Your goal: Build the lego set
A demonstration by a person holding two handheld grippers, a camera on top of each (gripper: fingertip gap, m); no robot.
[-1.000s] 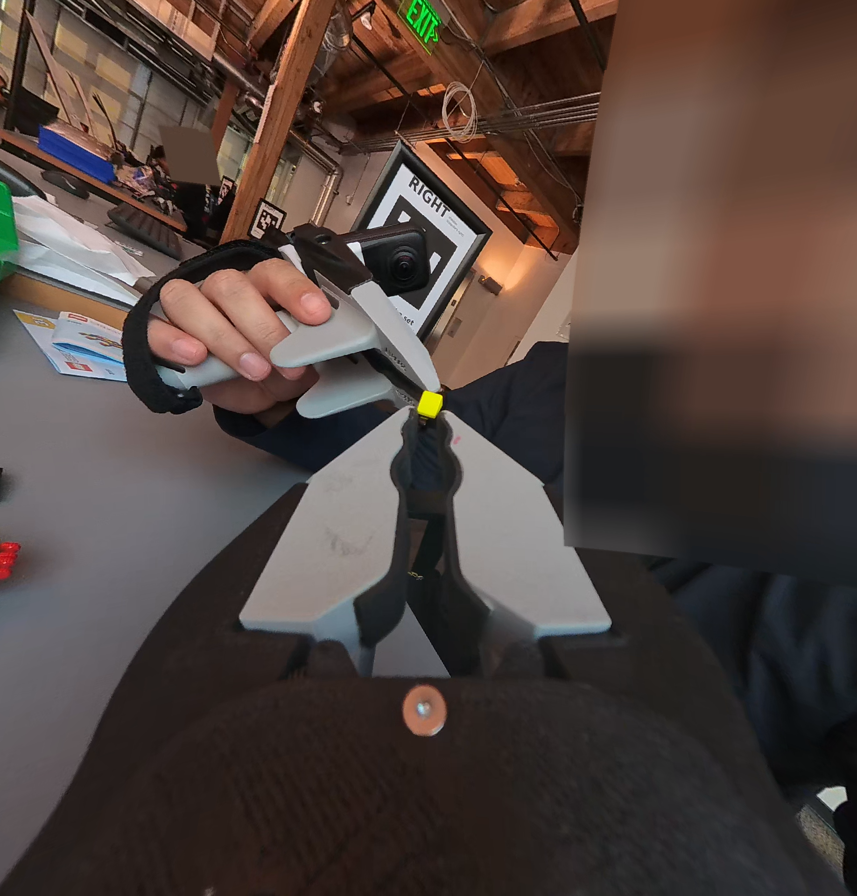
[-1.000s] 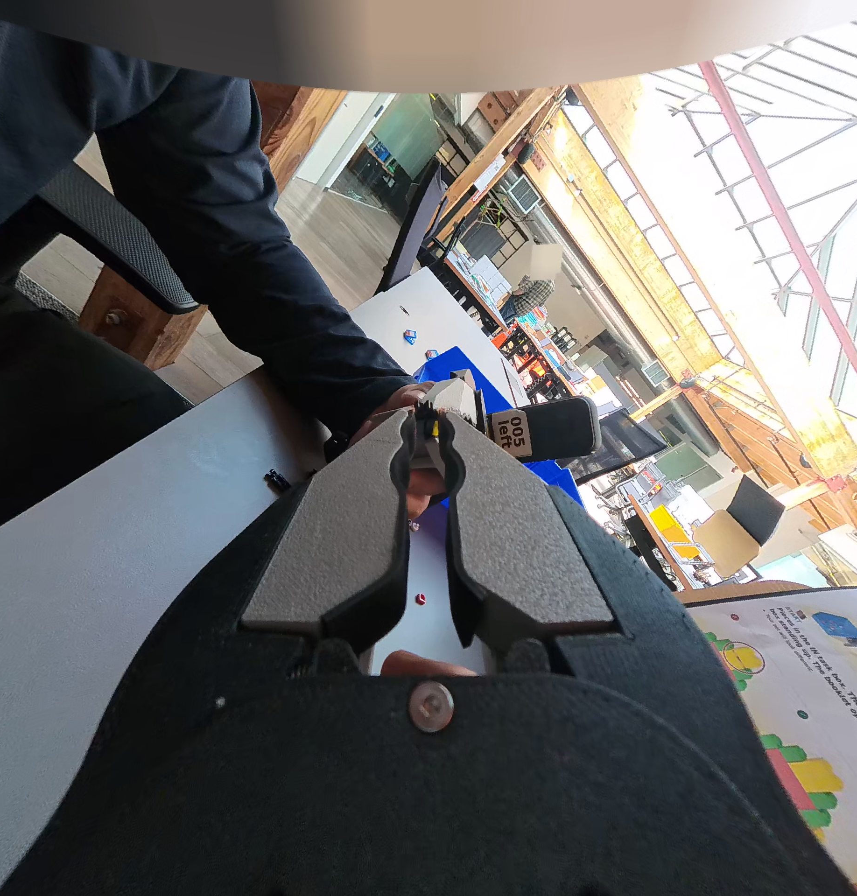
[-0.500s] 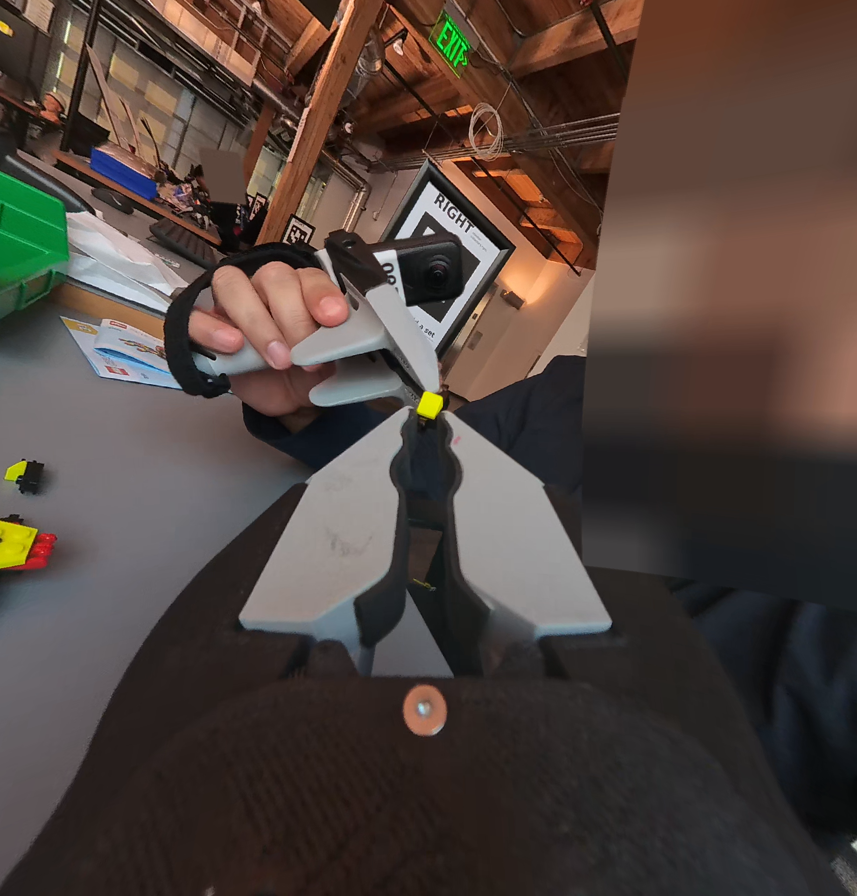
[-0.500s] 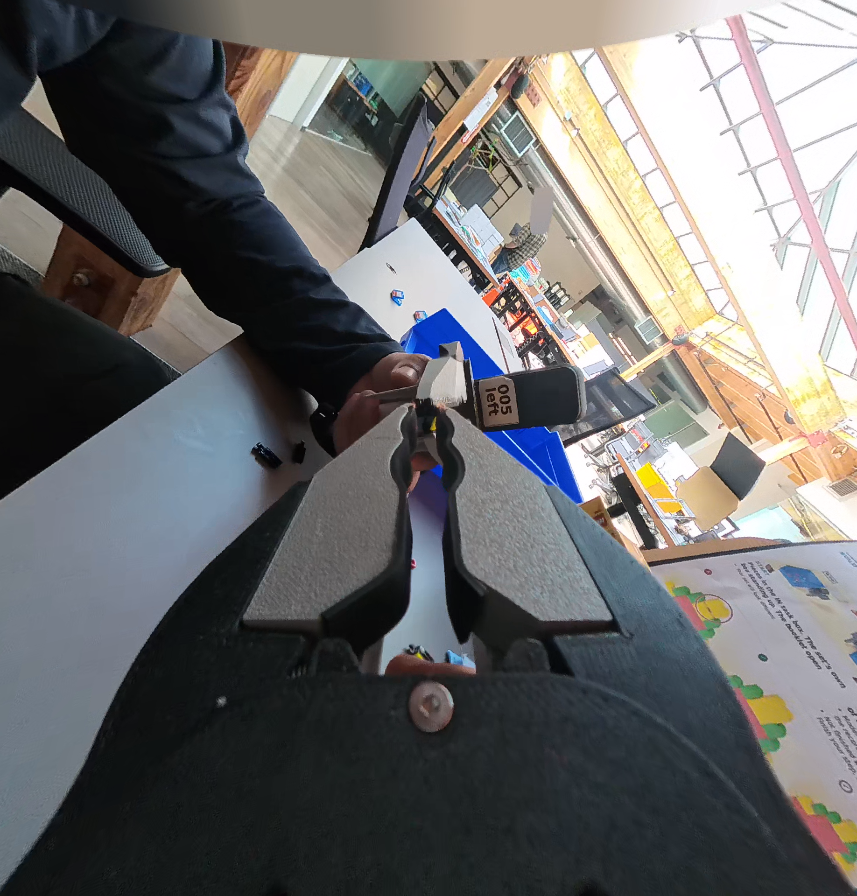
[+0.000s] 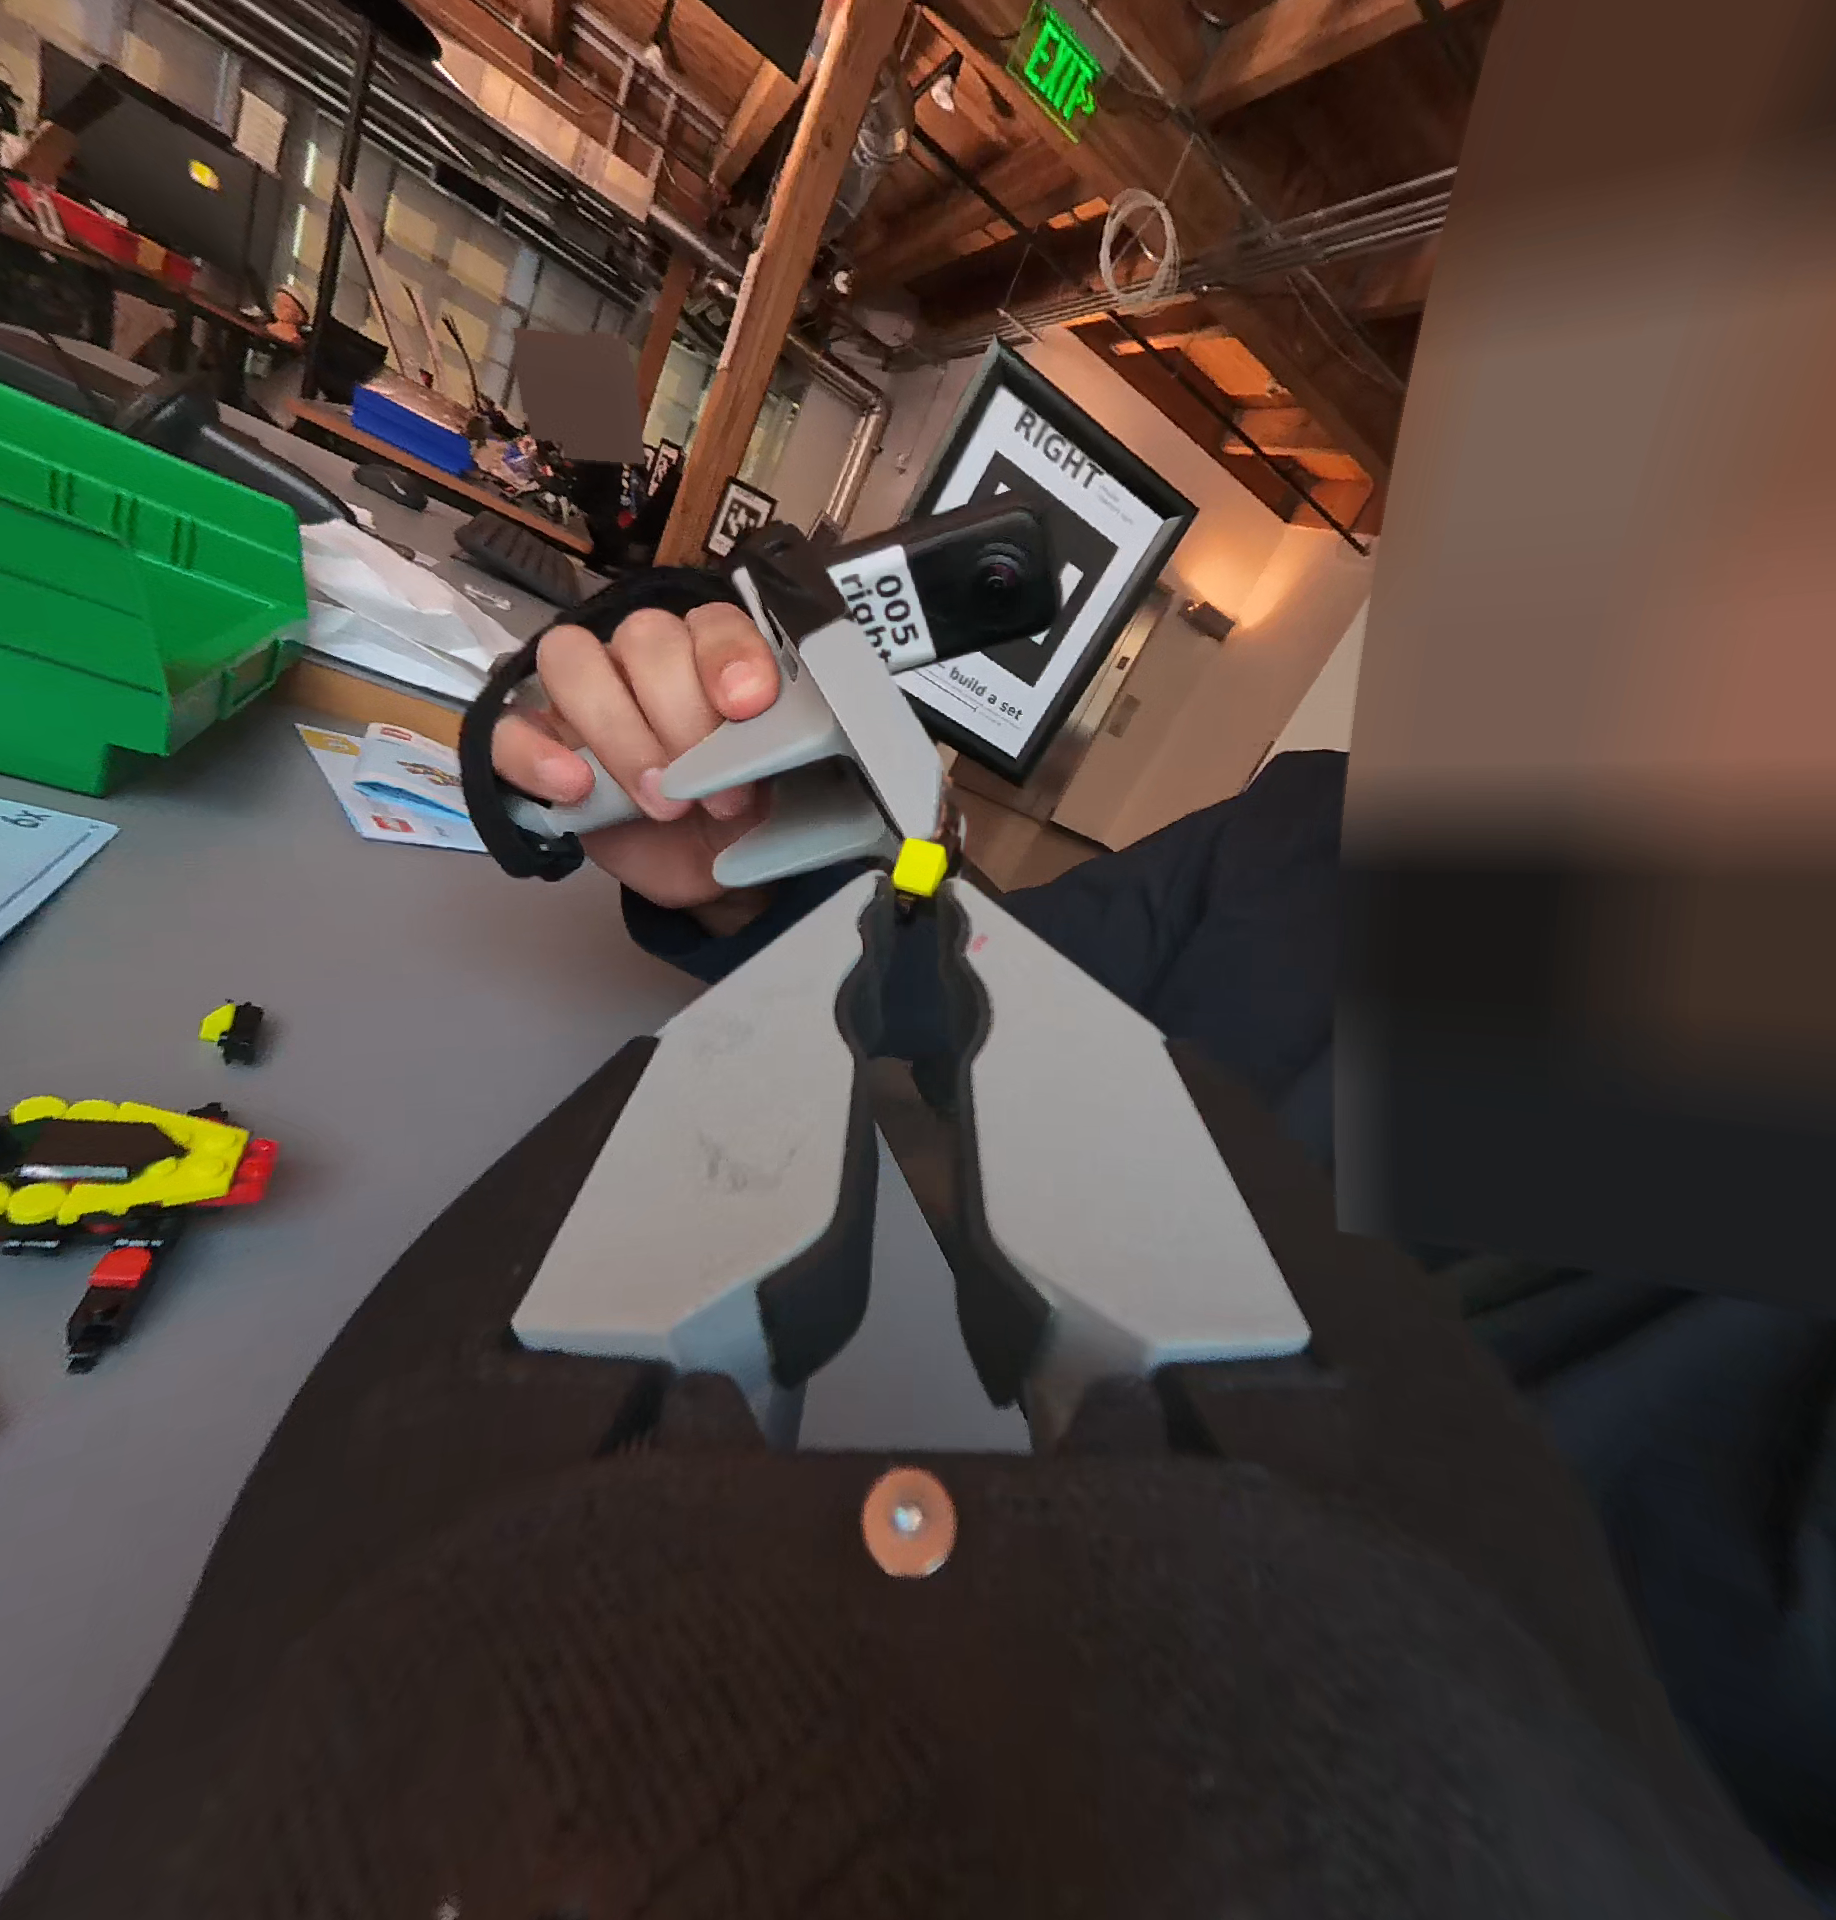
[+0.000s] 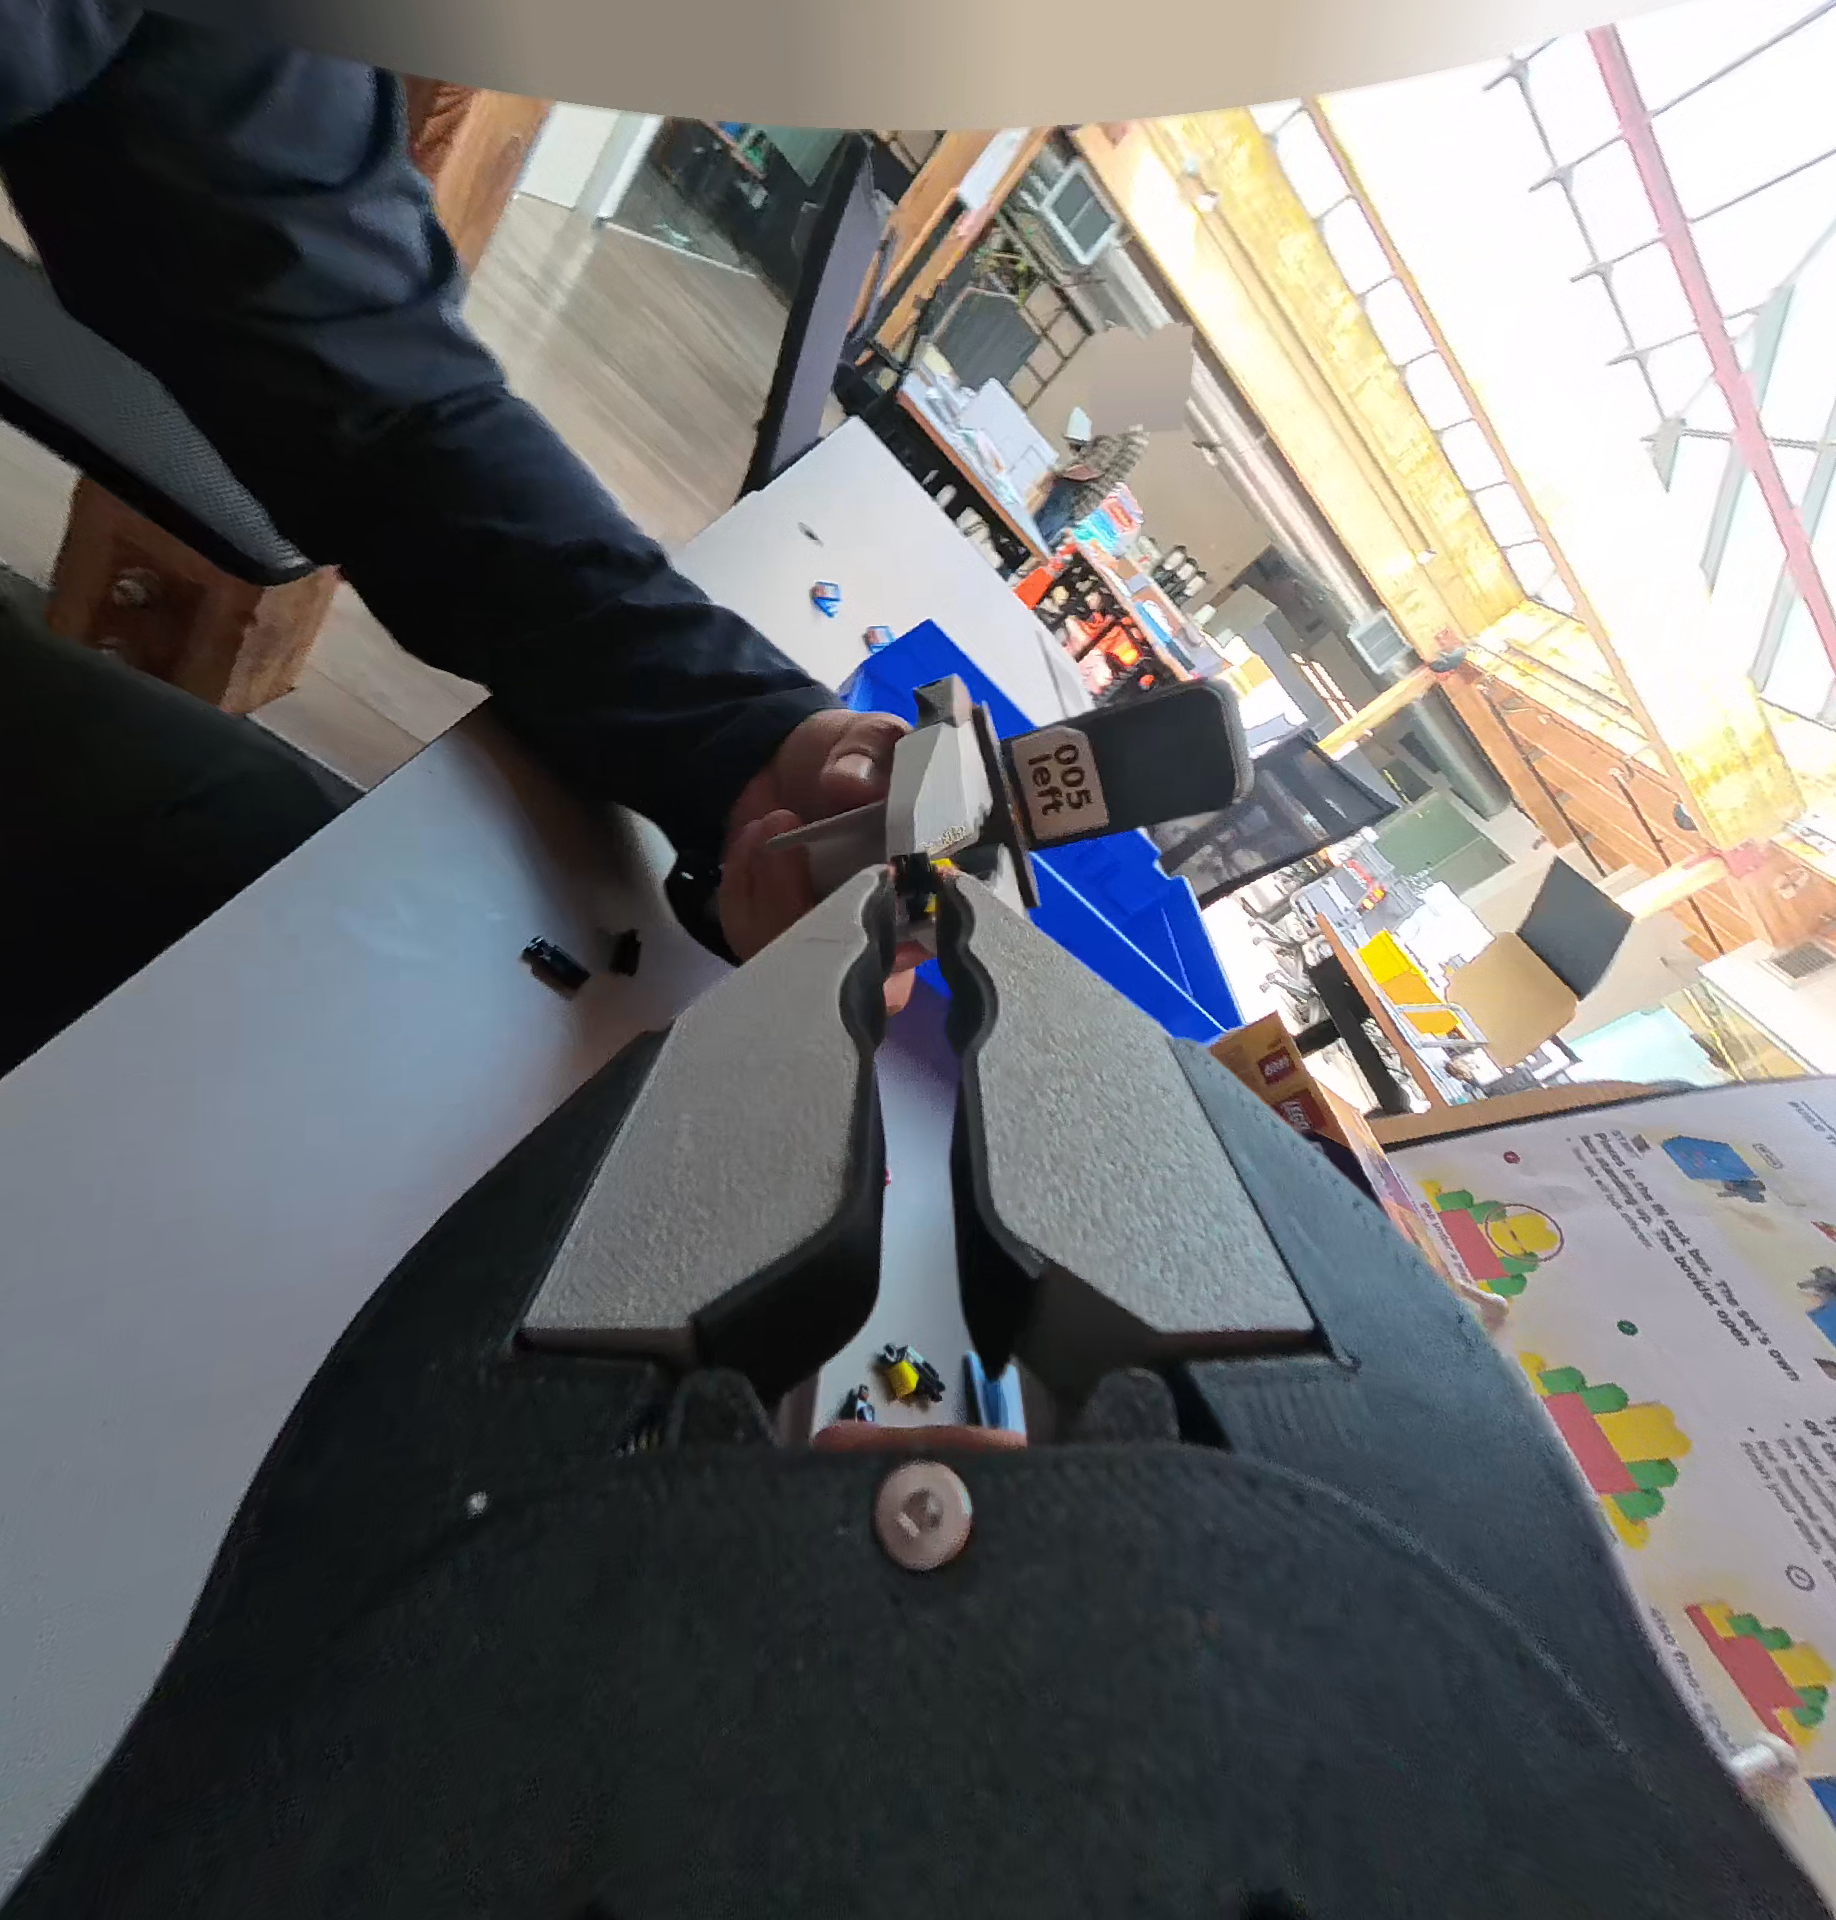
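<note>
In the left wrist view my left gripper (image 5: pixel 914 902) is shut on a small black piece topped by a yellow brick (image 5: pixel 916 865), held in the air above the grey table (image 5: pixel 394 997). My right gripper (image 5: pixel 929 831) meets it tip to tip from above. In the right wrist view my right gripper (image 6: pixel 916 896) is nearly closed on the same small black-and-yellow piece (image 6: pixel 920 891), with the left gripper (image 6: pixel 935 831) directly beyond. A partly built yellow, red and black model (image 5: pixel 114 1164) lies on the table at the left.
On the table lie a small yellow-and-black piece (image 5: pixel 230 1029), a red-and-black piece (image 5: pixel 112 1294), a green bin (image 5: pixel 93 592) and a booklet (image 5: pixel 405 779). The right wrist view shows a blue bin (image 6: pixel 1101 914), two black pieces (image 6: pixel 559 961), loose pieces (image 6: pixel 901 1377) and an instruction sheet (image 6: pixel 1672 1351). Both grippers' tips are close together, under 4 cm apart.
Both grippers stay tip to tip on the small piece. They have swung together, so the model and green bin have come further into the left wrist view.
</note>
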